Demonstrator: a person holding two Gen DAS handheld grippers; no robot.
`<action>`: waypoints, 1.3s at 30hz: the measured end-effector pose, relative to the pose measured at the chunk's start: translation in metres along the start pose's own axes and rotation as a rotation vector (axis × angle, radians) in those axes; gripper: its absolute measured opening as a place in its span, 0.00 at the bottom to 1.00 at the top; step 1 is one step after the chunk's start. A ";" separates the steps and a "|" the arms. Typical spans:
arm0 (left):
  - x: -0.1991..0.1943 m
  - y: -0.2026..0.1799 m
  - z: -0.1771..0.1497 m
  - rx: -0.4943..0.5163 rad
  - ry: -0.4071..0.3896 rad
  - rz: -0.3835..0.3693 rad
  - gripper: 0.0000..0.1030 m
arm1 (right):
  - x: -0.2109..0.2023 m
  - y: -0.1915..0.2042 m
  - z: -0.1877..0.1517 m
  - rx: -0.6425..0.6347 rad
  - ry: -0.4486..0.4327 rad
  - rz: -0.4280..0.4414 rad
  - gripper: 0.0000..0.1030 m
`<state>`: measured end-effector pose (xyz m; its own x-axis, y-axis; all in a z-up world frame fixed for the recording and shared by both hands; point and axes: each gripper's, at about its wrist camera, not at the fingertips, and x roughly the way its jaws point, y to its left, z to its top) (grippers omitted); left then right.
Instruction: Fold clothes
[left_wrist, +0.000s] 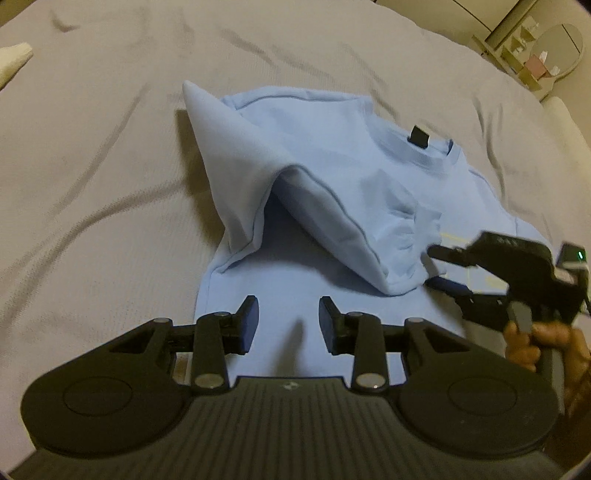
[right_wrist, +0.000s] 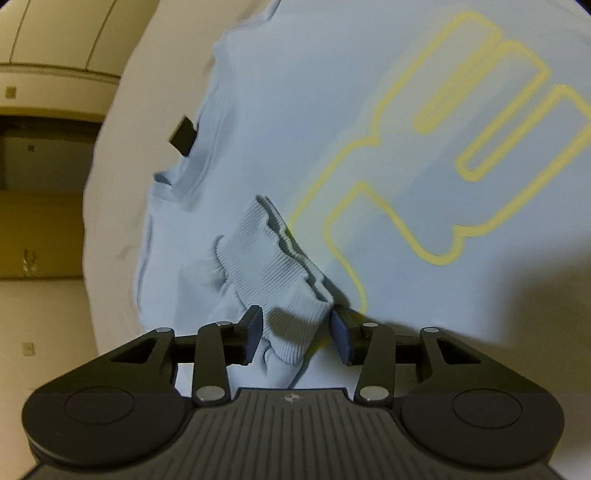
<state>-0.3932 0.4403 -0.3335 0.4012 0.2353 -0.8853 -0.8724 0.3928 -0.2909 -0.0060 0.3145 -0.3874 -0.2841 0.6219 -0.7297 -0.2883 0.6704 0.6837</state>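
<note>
Lying spread on a grey bedsheet (left_wrist: 92, 166), a light blue sweatshirt (left_wrist: 332, 155) with one sleeve (left_wrist: 258, 166) folded across its chest, black tag (left_wrist: 418, 136) showing at the collar. Hovering low over the sweatshirt's lower part, left gripper (left_wrist: 288, 321), jaws standing apart, gripping nothing. Sitting wide apart around the ribbed cuff (right_wrist: 273, 280), right gripper (right_wrist: 297, 334), fingers not pinching the cloth. Showing beside the cuff, a yellow outlined print (right_wrist: 443, 166). Wrapping the right gripper's handle, a hand (left_wrist: 535, 343).
</note>
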 end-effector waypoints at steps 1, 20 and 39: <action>0.002 0.000 0.000 0.004 0.004 0.004 0.29 | 0.001 0.006 0.001 -0.032 -0.009 -0.014 0.10; 0.030 -0.015 -0.005 0.133 0.022 0.083 0.28 | -0.097 -0.009 0.006 -0.230 -0.317 -0.293 0.08; 0.027 -0.114 -0.056 0.304 0.134 0.052 0.29 | -0.189 -0.087 0.007 -0.104 -0.245 -0.463 0.37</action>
<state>-0.2990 0.3518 -0.3447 0.3010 0.1510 -0.9416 -0.7591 0.6356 -0.1407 0.0794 0.1418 -0.3086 0.1124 0.3545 -0.9283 -0.4252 0.8615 0.2775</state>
